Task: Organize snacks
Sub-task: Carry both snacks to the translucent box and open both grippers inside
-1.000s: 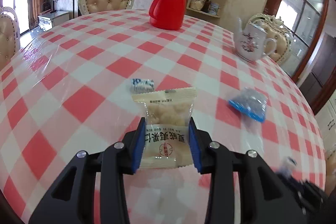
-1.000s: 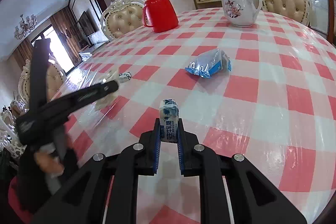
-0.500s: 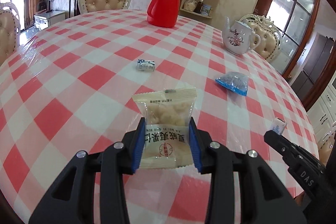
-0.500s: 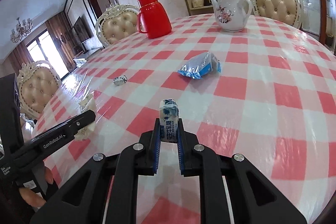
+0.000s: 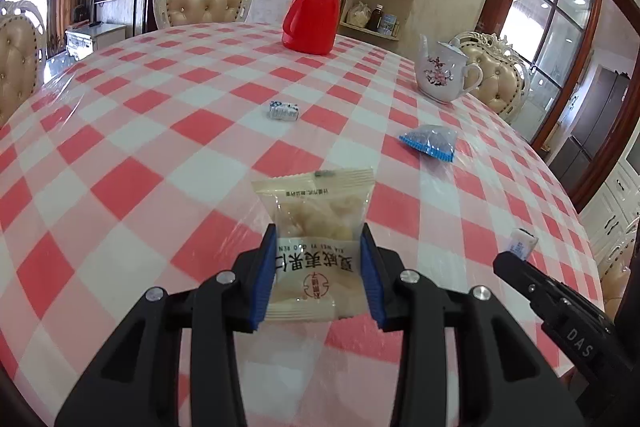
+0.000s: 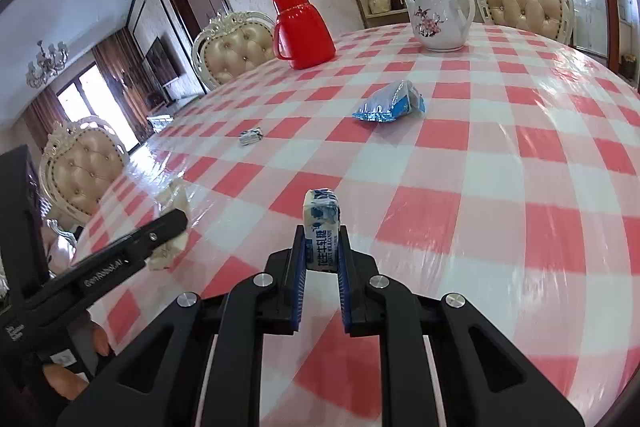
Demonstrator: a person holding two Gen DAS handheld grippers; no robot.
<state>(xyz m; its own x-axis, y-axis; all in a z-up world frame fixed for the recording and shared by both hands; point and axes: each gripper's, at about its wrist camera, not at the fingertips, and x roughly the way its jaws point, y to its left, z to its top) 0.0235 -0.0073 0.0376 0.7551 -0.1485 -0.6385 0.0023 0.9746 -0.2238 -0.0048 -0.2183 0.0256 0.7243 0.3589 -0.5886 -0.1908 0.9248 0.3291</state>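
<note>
The left gripper (image 5: pixel 318 247) is clamped on a cream-coloured, flat plastic snack packet (image 5: pixel 316 223) with pale puffed pieces showing through its clear window; the blue pads press on both long edges of the packet, the jaws partly apart to its width, and the packet's far end sticks out past the fingertips above the table. Ahead of these tongs and slightly left, well apart from them, a small blue-and-white wrapped candy (image 5: pixel 283 111) lies on the red-and-white checked tablecloth (image 5: pixel 120 147). Far beyond it stands a glossy red plastic thermos jug (image 5: pixel 314 13). Ahead and to the right of the tongs lies a crinkled blue-and-silver foil snack pouch (image 5: pixel 430 141), and past that a white porcelain teapot with pink flowers (image 5: pixel 442 73) sits near the table's far right edge.

The right gripper (image 6: pixel 322 239) is closed down tight on a narrow white-and-blue wrapped candy bar (image 6: pixel 322 223) — the bar stands upright between the blue pads, its upper half above the fingertips. Seen from this camera, the left tongs with the cream packet are off to the left, near the table edge, a person's fingers (image 6: pixel 100 343) on the handle. The foil pouch lies ahead and a little right of the right tongs, well apart — the small candy ahead to the left.
</note>
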